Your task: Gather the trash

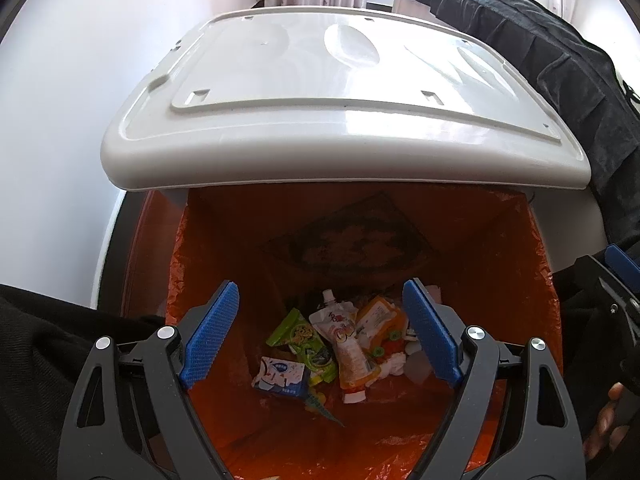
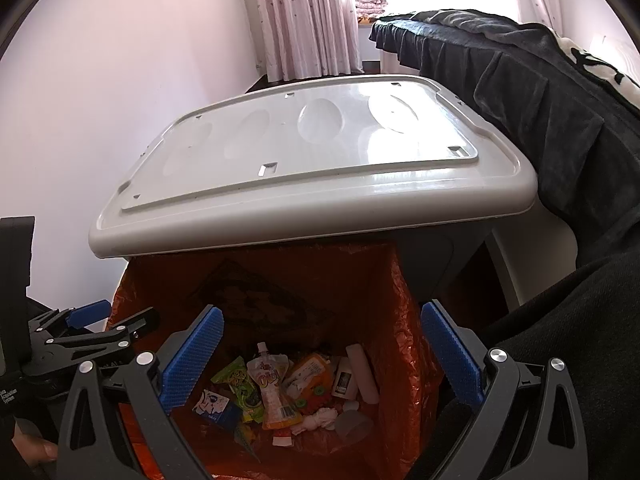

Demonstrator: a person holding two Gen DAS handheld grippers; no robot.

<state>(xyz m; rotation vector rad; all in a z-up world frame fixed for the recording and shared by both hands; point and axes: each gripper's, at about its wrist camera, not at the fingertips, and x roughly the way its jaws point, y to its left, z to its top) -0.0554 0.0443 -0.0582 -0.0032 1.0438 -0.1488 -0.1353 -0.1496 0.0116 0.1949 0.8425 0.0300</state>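
A bin lined with an orange bag (image 1: 500,264) (image 2: 400,320) stands below both grippers, its grey lid (image 1: 340,120) (image 2: 312,168) tipped up behind the opening. At the bottom lies trash: a drink pouch (image 1: 348,344) (image 2: 272,392), a green wrapper (image 1: 304,340) (image 2: 236,380), a blue-white carton (image 1: 280,376) (image 2: 216,406), an orange packet (image 1: 380,316) (image 2: 312,372) and crumpled tissue (image 2: 320,418). My left gripper (image 1: 322,336) hangs open over the bin with nothing between its blue pads. My right gripper (image 2: 320,360) is also open and empty above the same opening.
A white wall (image 2: 120,100) runs along the left. A bed under a dark blanket (image 1: 540,52) (image 2: 540,100) stands close on the right. Curtains (image 2: 308,16) hang at the back. A dark sleeve (image 1: 40,360) and a hand (image 1: 608,420) show at the frame edges.
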